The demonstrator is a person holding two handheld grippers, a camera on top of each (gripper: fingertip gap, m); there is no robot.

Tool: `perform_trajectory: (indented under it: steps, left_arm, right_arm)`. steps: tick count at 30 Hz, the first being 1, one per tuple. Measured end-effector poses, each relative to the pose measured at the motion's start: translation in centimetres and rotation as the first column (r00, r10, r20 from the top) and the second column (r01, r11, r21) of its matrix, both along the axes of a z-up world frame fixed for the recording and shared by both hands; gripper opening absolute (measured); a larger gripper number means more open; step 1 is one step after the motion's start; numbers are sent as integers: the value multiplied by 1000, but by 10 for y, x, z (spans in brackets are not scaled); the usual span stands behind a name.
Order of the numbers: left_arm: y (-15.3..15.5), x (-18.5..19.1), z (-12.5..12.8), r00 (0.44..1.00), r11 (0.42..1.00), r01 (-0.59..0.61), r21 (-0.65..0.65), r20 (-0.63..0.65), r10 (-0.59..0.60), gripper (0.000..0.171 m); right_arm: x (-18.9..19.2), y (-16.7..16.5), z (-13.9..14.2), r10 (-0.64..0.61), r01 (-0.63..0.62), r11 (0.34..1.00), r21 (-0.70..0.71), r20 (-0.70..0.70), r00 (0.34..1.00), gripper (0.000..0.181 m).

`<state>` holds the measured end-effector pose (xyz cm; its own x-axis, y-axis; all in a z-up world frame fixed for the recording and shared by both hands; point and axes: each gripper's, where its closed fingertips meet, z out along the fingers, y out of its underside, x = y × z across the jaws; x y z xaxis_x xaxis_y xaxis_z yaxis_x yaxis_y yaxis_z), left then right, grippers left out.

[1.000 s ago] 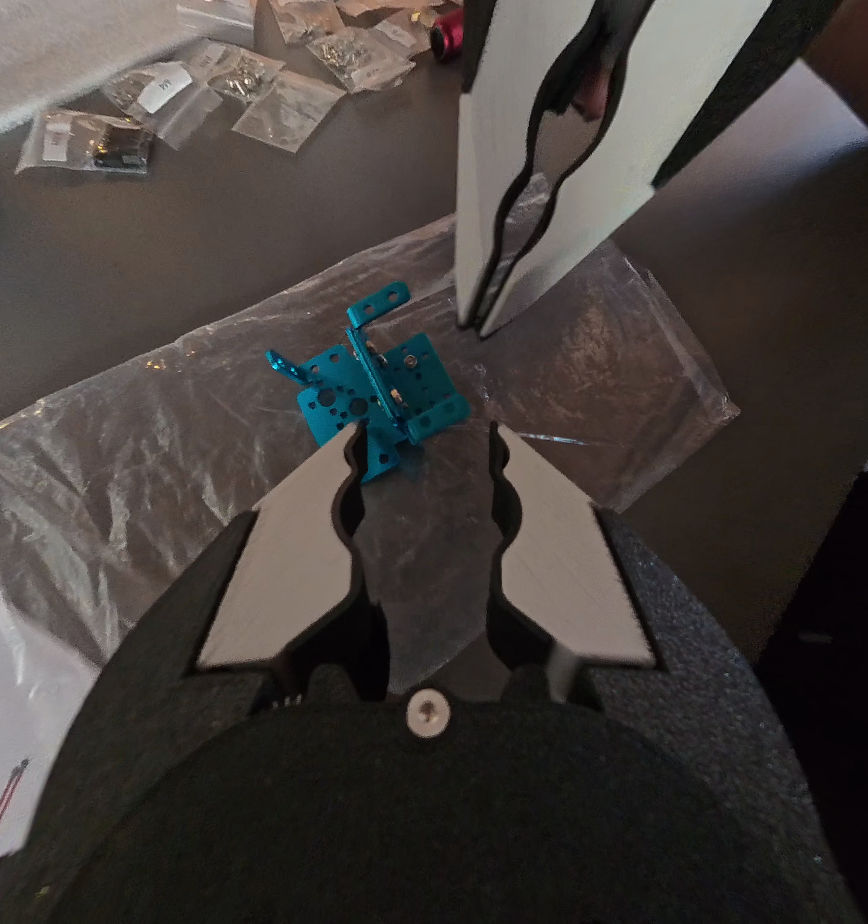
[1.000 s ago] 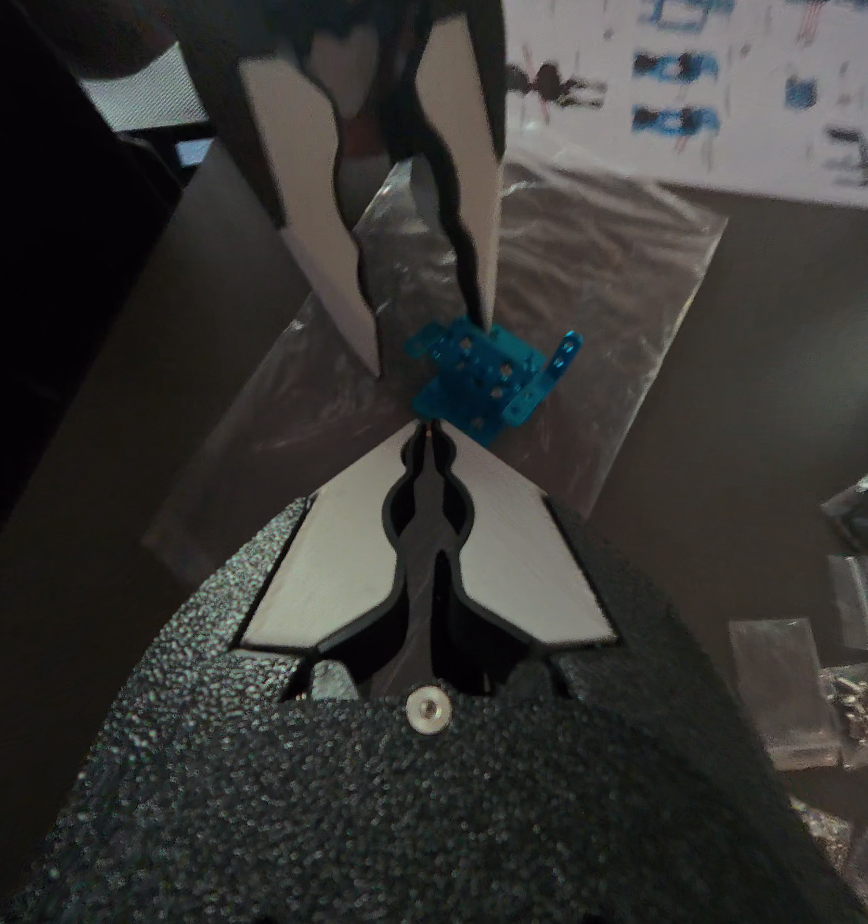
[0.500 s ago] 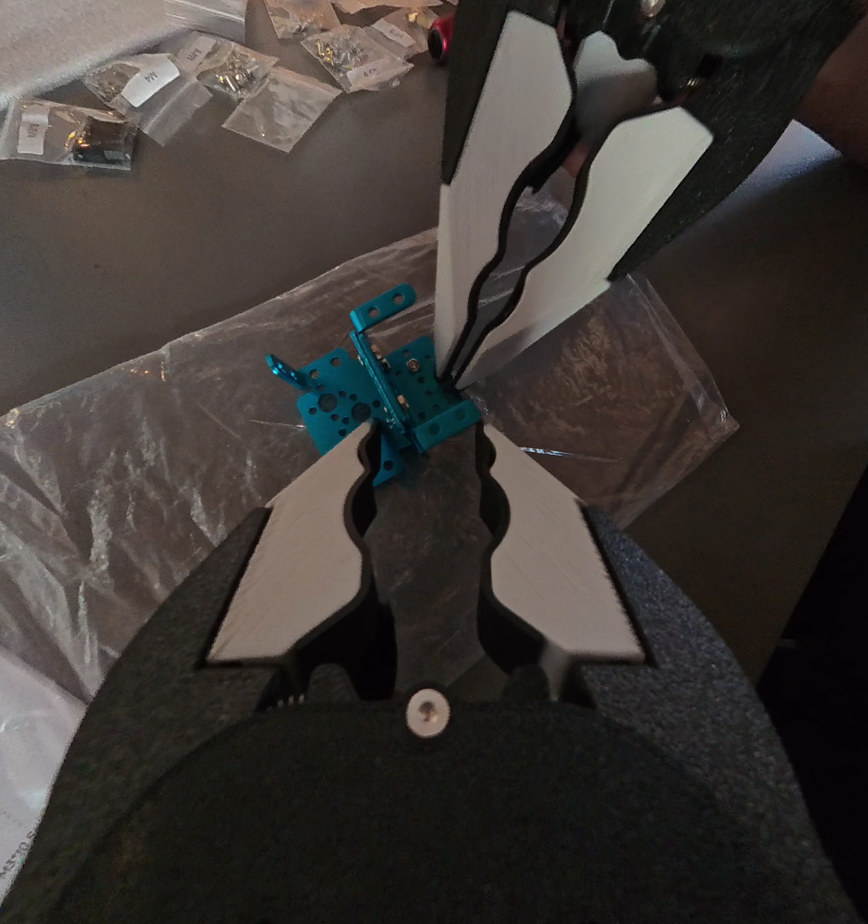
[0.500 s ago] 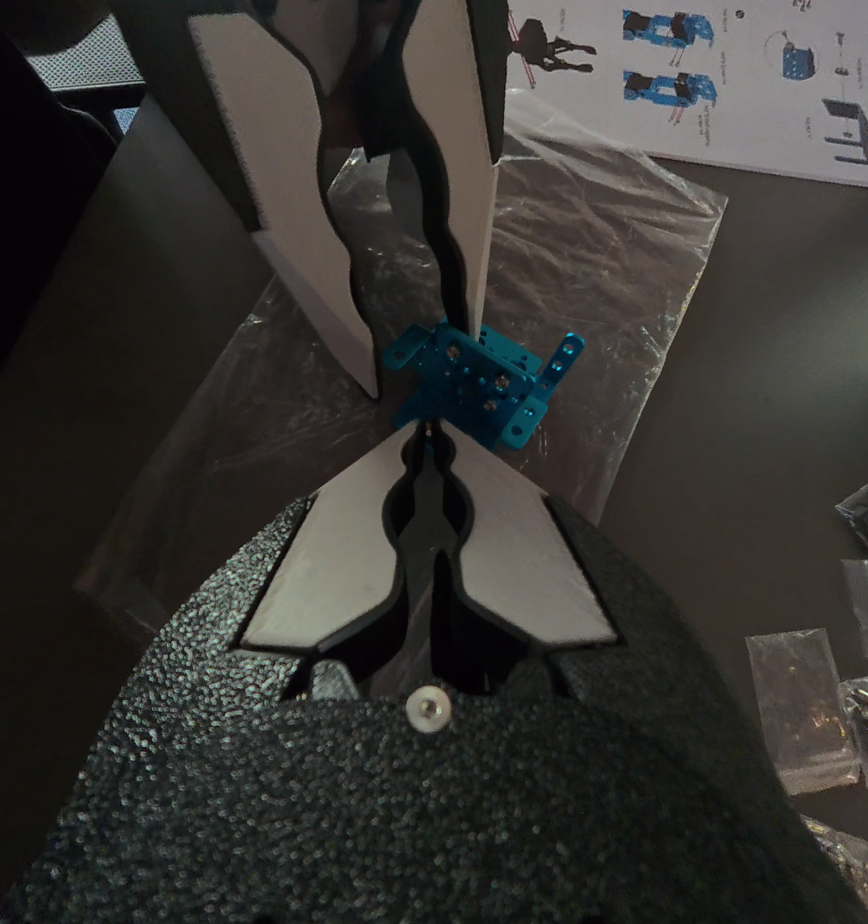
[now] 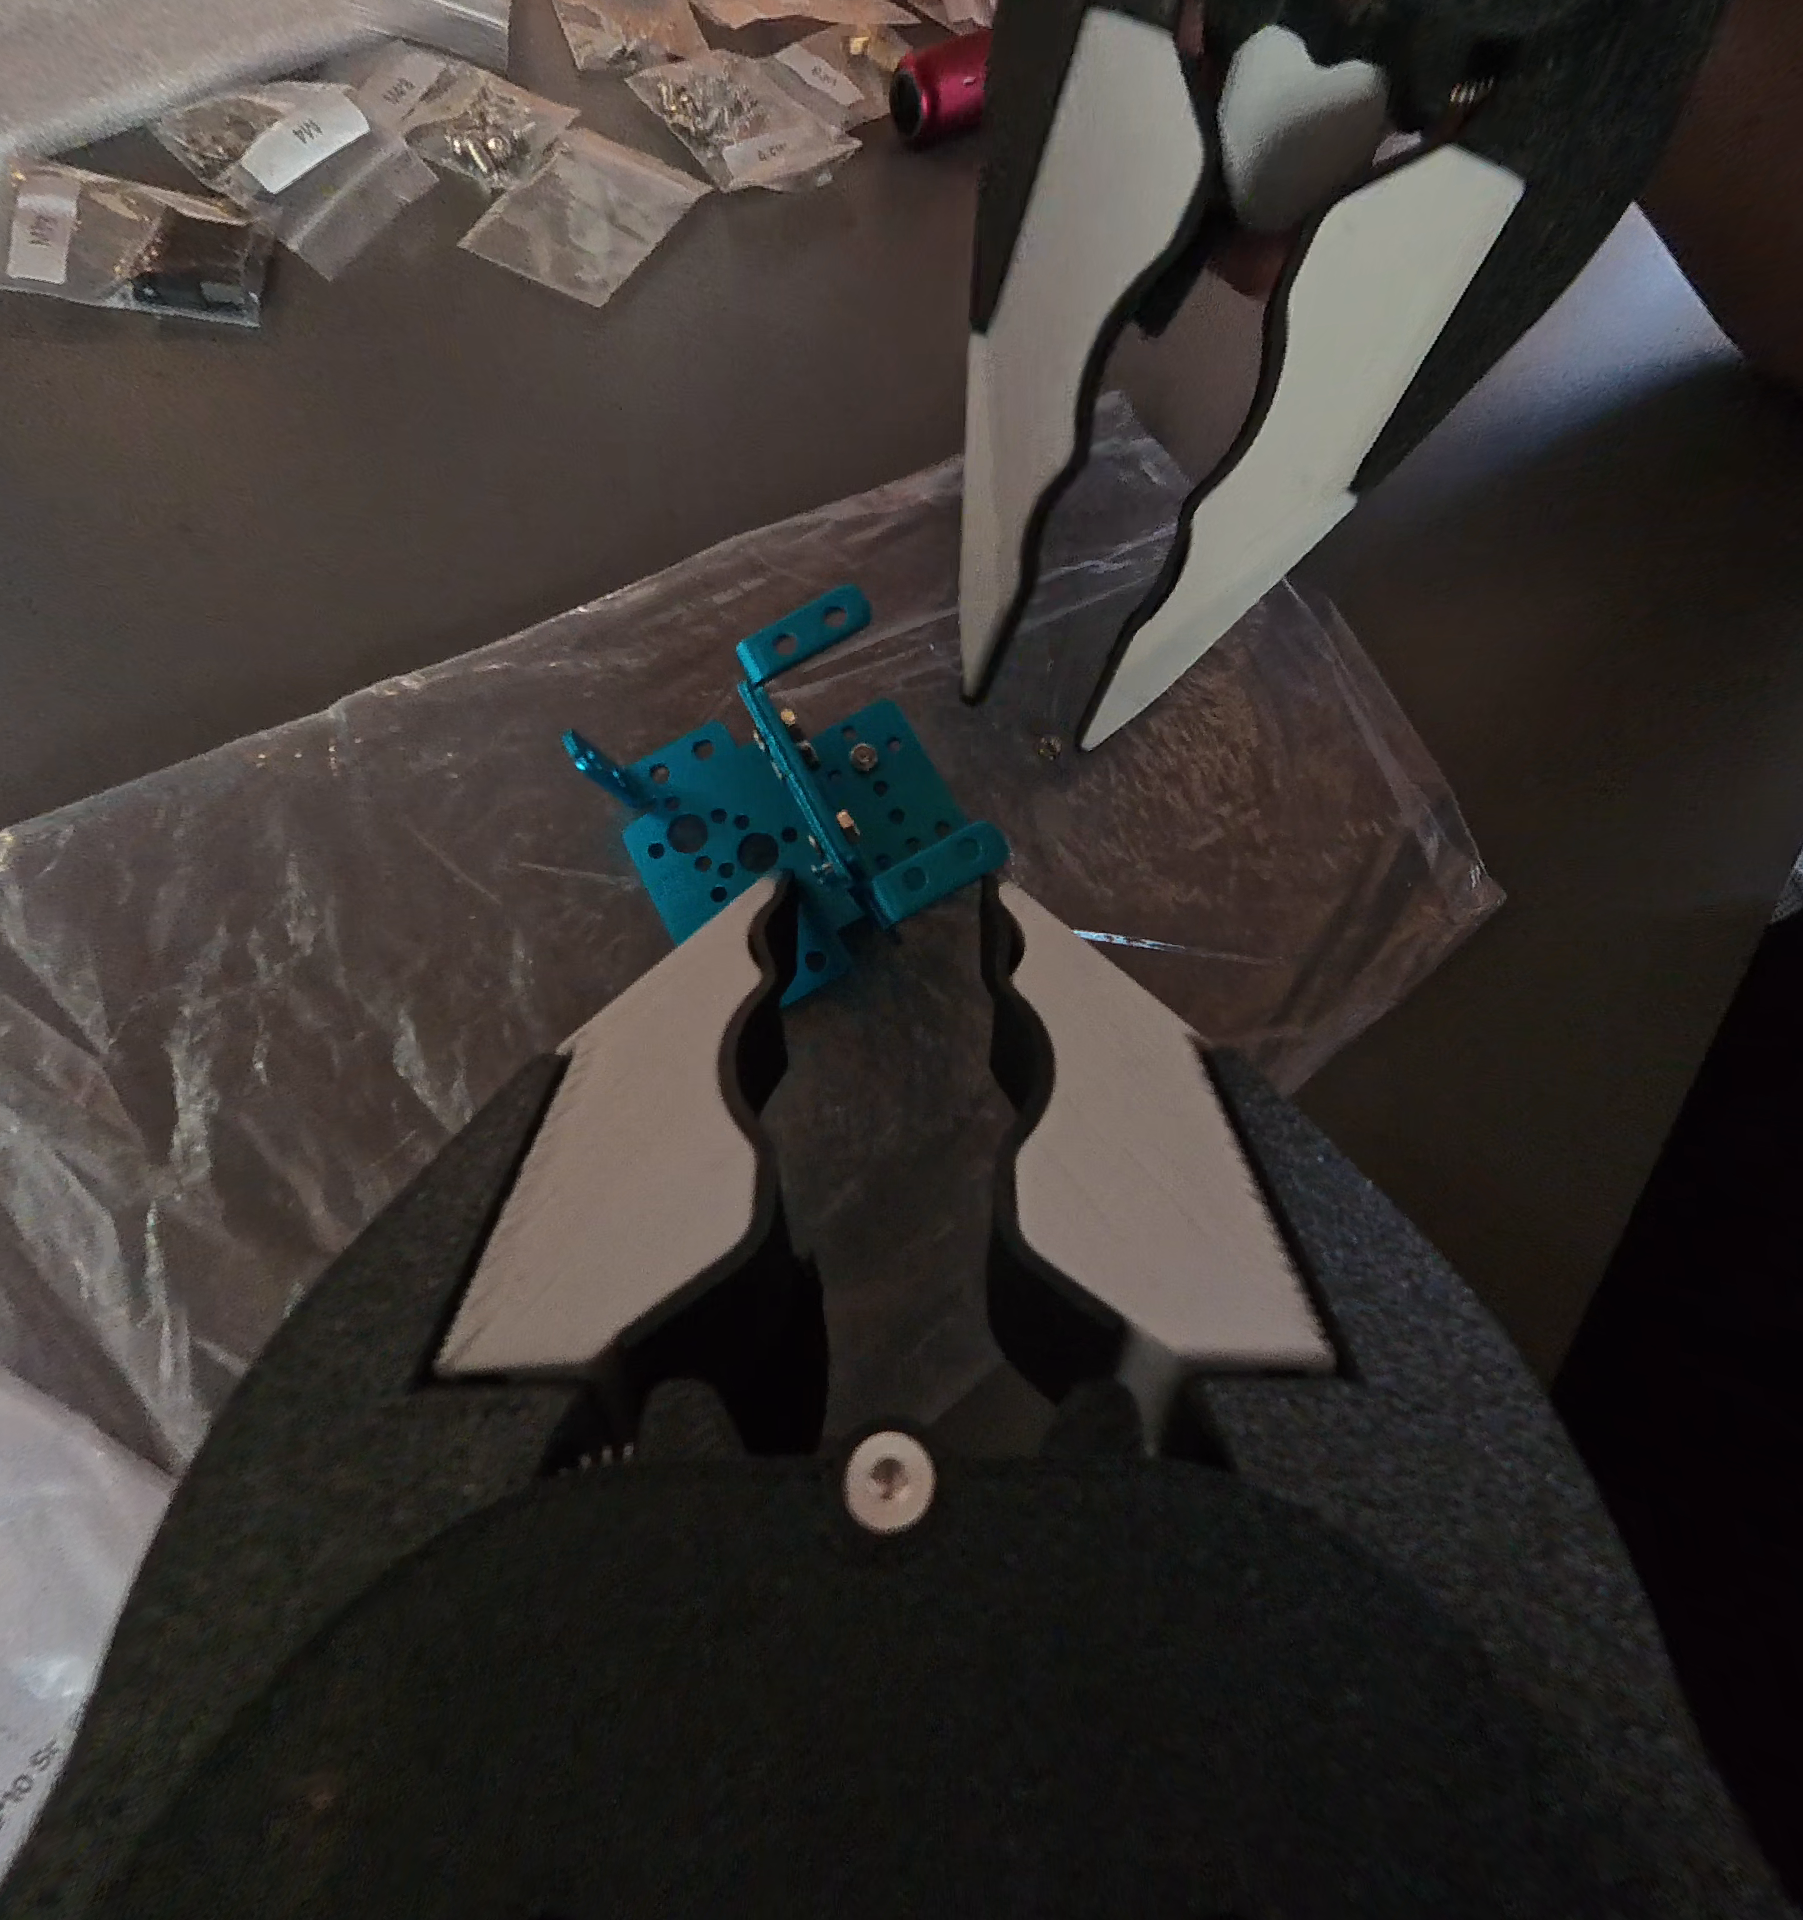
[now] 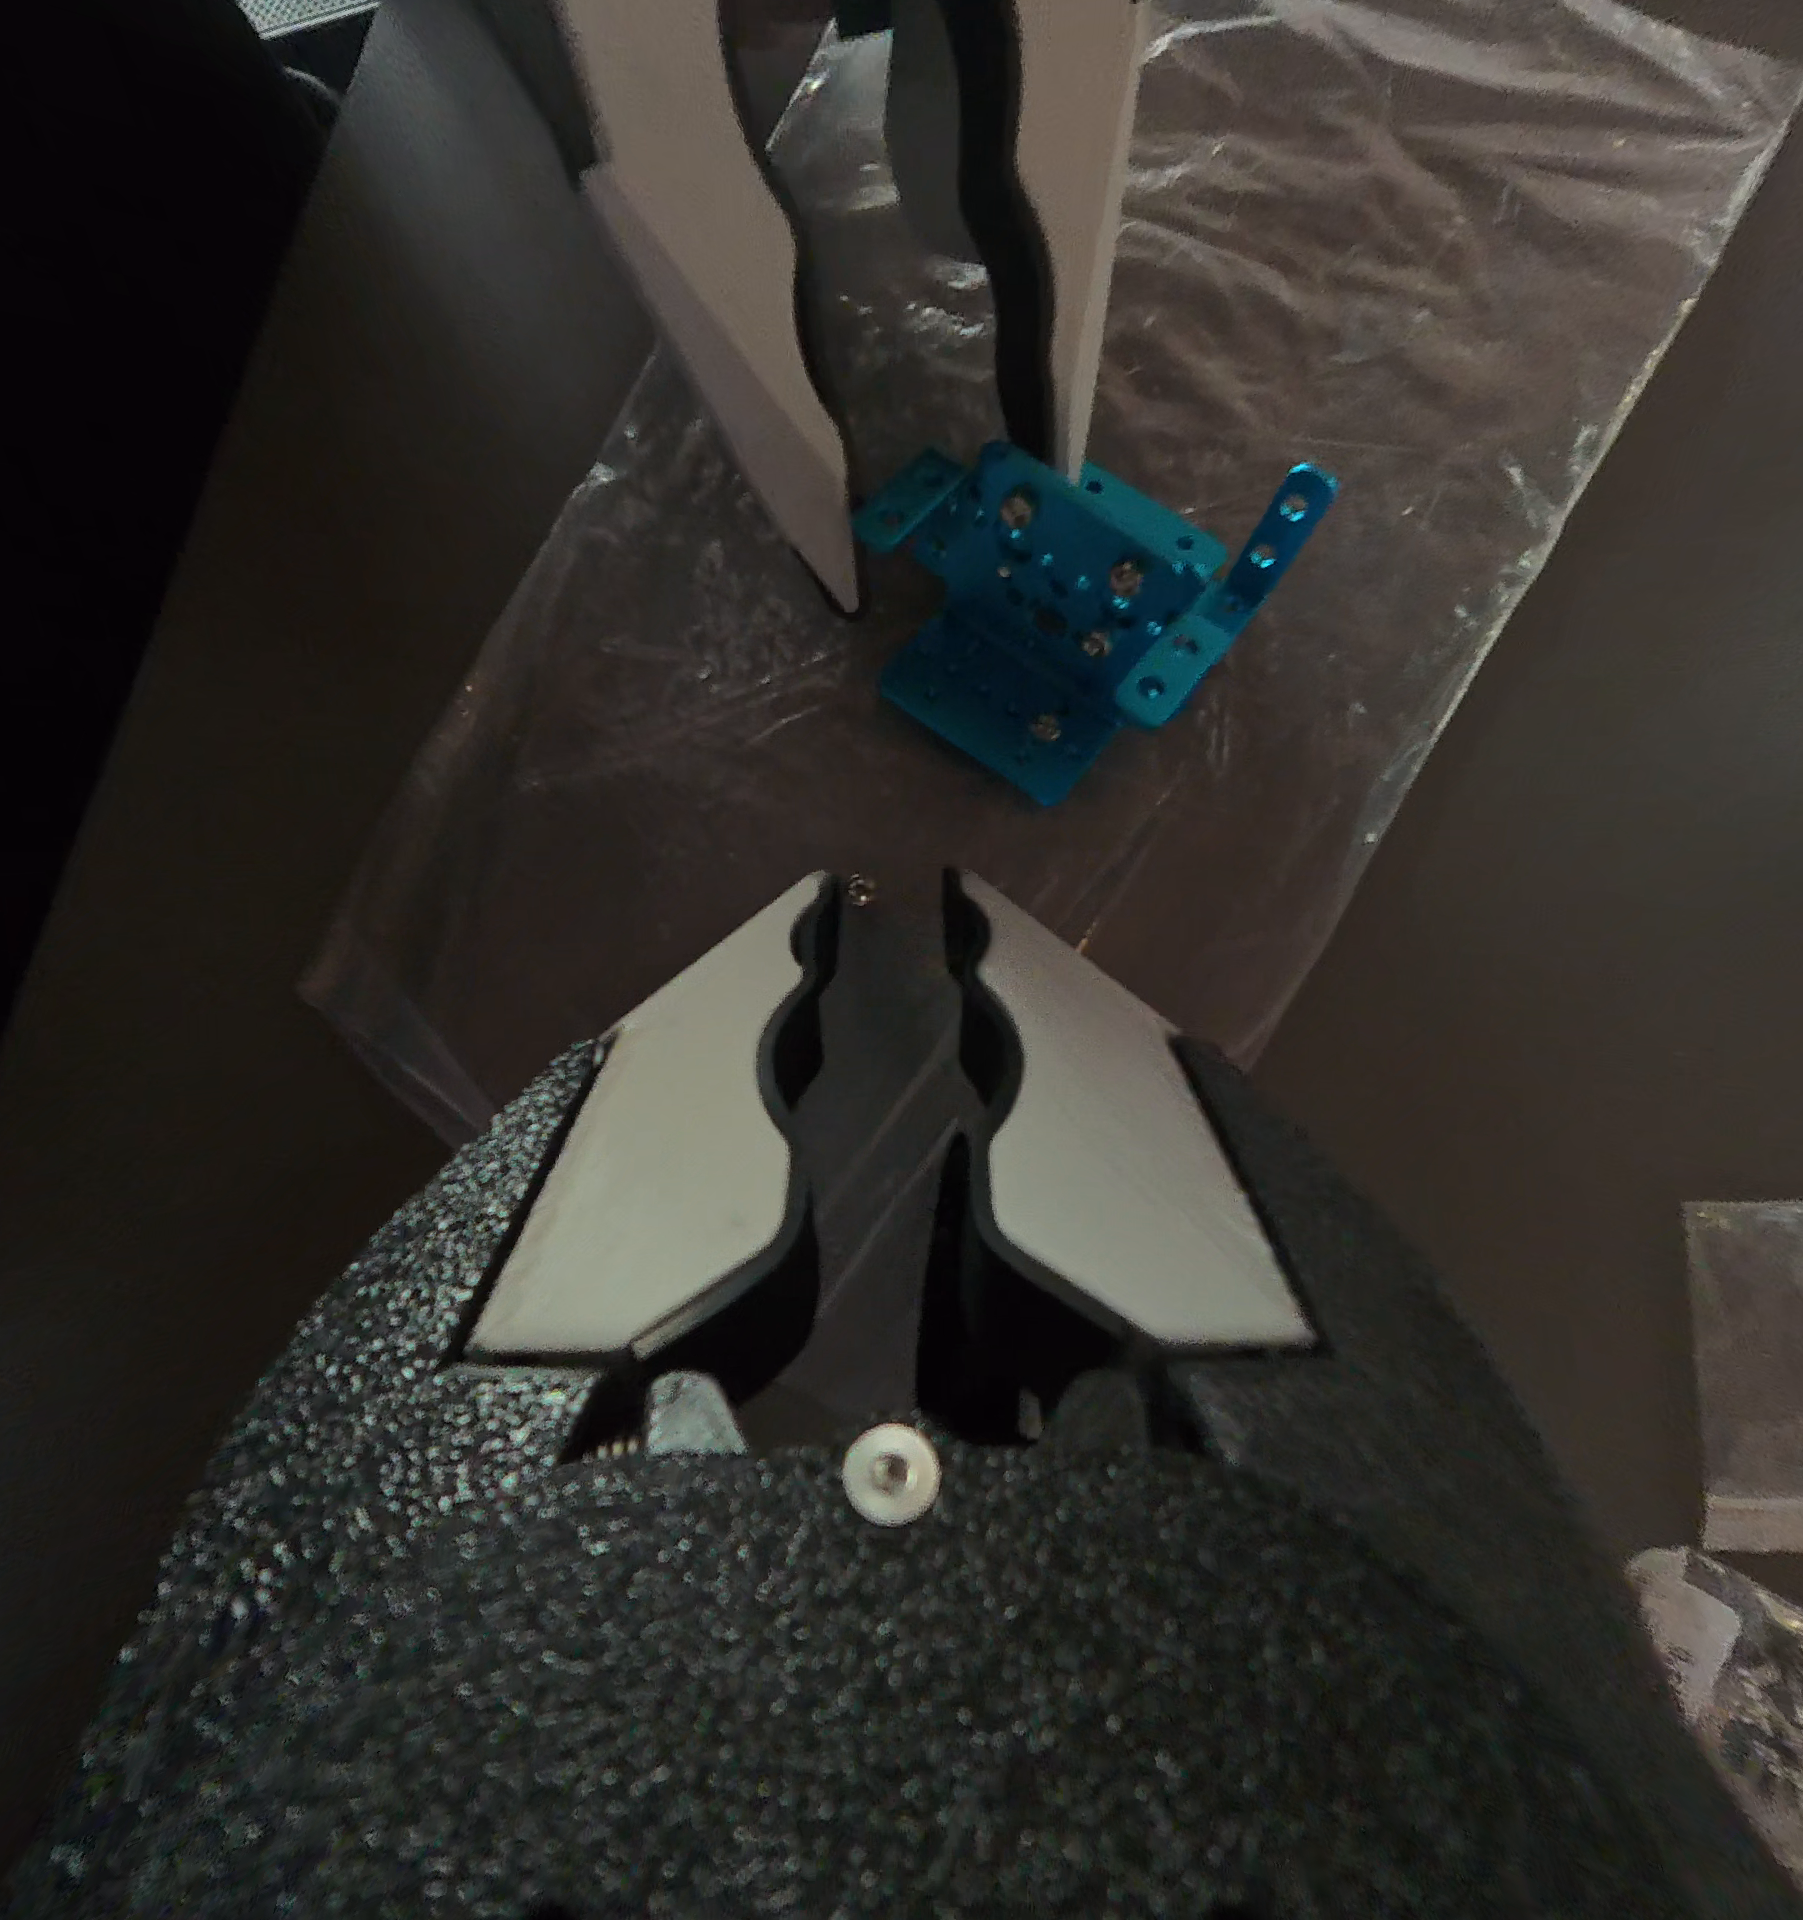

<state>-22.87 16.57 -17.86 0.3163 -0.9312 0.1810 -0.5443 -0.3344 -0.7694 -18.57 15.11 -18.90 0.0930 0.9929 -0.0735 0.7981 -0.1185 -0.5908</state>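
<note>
On the clear plastic bag [image 5: 1240, 831] spread over the dark table [image 5: 461, 447] sits a blue perforated metal bracket assembly [image 5: 783, 821], with an upright strip and angled tabs. Half a second ago the right gripper [image 6: 889, 883] was pinched nearly closed with its tips at the bracket's edge; now it has drawn back from the bracket and parted to a narrow gap, holding nothing. A tiny screw [image 6: 856, 886] lies on the bag just beside its left fingertip. The left gripper [image 5: 876, 894] is little changed — its fingers are spread moderately wide, one tip touching or overlapping the bracket's near plate, the other just beside the bracket's end tab, gripping nothing. It points down at the bracket from one side, the right gripper from the opposite side. Beyond the bracket, well apart from it, lie small clear bags of hardware [image 5: 523, 135] and a red cylinder [image 5: 938, 94]; a printed sheet [image 5: 3, 1662] lies at the bag's near corner.
</note>
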Motion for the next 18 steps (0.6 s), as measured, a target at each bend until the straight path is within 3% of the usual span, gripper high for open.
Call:
perform_trajectory:
  steps: [3, 6, 7, 10, 16, 18]
  left_arm:
    - [0, 0, 0, 1000, 1000, 2, -4, 2, -2, 35]
    - [-1, 1, 0, 1000, 1000, 9, 3, -2, -9, 35]
    - [-2, 1, 0, 1000, 1000, 14, 6, -3, -14, 36]
    - [-5, 1, 0, 1000, 999, 31, 10, -1, -31, 36]
    - [-11, 1, 2, 997, 997, 75, -10, 11, -75, 36]
    - [-12, 1, 2, 996, 996, 84, -24, 21, -83, 36]
  right_arm:
    - [-2, 15, 12, -67, 70, 996, 50, -54, 996, 35]
    - [-5, 35, 23, -170, 179, 980, 80, -113, 979, 70]
    - [-11, 37, 29, -192, 206, 976, 73, -158, 969, 74]
    - [-28, 33, 34, -208, 221, 975, 34, -227, 951, 64]
    - [-31, 35, 24, -191, 214, 967, 139, -158, 969, 38]
    - [-33, 33, 24, -190, 211, 970, 124, -160, 969, 41]
